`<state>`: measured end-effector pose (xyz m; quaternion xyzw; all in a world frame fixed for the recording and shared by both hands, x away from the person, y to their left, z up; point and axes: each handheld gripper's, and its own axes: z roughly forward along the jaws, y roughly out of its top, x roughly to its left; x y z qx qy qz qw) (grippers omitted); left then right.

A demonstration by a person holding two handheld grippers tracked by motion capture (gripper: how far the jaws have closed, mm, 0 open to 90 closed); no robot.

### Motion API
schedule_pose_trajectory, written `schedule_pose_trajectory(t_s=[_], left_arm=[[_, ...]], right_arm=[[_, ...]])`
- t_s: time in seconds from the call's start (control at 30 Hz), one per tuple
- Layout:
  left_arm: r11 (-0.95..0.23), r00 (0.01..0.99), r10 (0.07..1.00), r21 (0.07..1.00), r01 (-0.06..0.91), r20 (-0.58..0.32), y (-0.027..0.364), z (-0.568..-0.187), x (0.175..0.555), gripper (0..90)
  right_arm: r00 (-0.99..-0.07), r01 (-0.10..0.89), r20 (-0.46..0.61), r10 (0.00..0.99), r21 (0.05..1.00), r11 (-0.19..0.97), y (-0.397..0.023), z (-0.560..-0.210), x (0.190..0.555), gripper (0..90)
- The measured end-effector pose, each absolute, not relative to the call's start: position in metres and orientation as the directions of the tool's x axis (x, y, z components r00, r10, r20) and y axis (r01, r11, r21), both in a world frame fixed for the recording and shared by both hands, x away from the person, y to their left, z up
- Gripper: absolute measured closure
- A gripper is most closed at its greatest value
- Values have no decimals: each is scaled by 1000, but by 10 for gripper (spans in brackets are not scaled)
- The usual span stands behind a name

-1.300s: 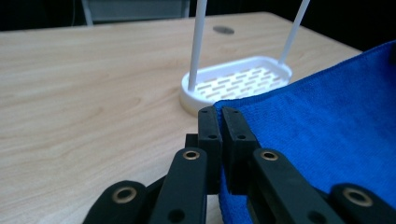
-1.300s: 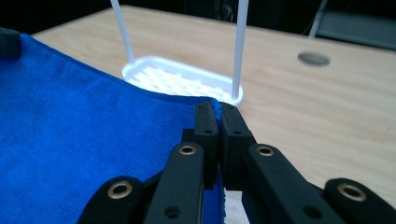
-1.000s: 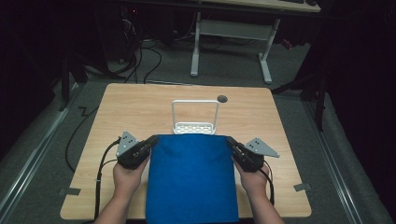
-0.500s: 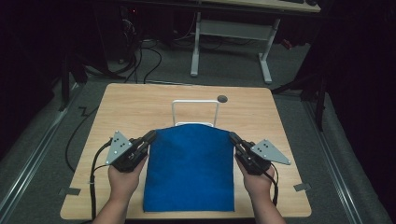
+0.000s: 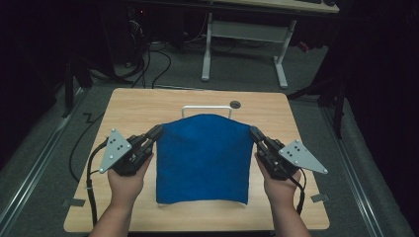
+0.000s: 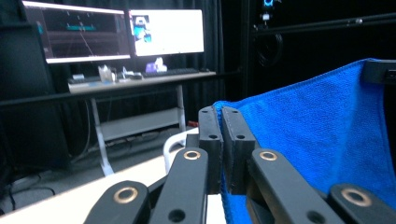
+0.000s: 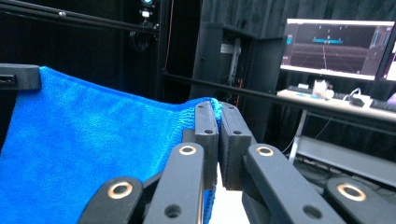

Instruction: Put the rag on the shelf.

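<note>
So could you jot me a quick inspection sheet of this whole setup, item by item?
Surface: wooden table, bare wood around the work.
Job's things: blue cloth, held up by two top corners, lower edge near the table.
Clutter: white wire rack behind the cloth; round hole in the tabletop.
Grippers: left gripper and right gripper, jaws each shut on a cloth corner.
Cables: black cable trailing from the left gripper; more on the floor.
Surroundings: dark room, desk with lit screens.

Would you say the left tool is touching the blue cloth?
Touching: in the left gripper view, the left tool has its jaws shut on the top corner of the blue cloth.
</note>
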<state>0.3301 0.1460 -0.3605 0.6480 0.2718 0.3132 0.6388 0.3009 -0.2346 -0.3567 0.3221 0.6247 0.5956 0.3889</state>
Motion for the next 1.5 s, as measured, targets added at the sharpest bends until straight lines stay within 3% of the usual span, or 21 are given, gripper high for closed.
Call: schedule_pose_trajectory(t_s=[0.7, 1.03, 1.27, 1.5], left_arm=[[-50, 610, 789, 997, -52, 72, 166, -331, 383, 879], [-95, 614, 784, 995, -36, 97, 157, -322, 414, 878], [-86, 596, 800, 996, 12, 62, 152, -319, 439, 881], [-144, 565, 818, 990, 12, 112, 147, -323, 459, 881]], right_arm=[[-451, -51, -74, 890, 997, 57, -244, -320, 340, 885], [-424, -3, -61, 904, 998, 66, -246, -313, 370, 885], [-411, 27, -48, 910, 998, 64, -249, -309, 395, 885], [-395, 35, -62, 916, 996, 83, -247, -308, 419, 885]])
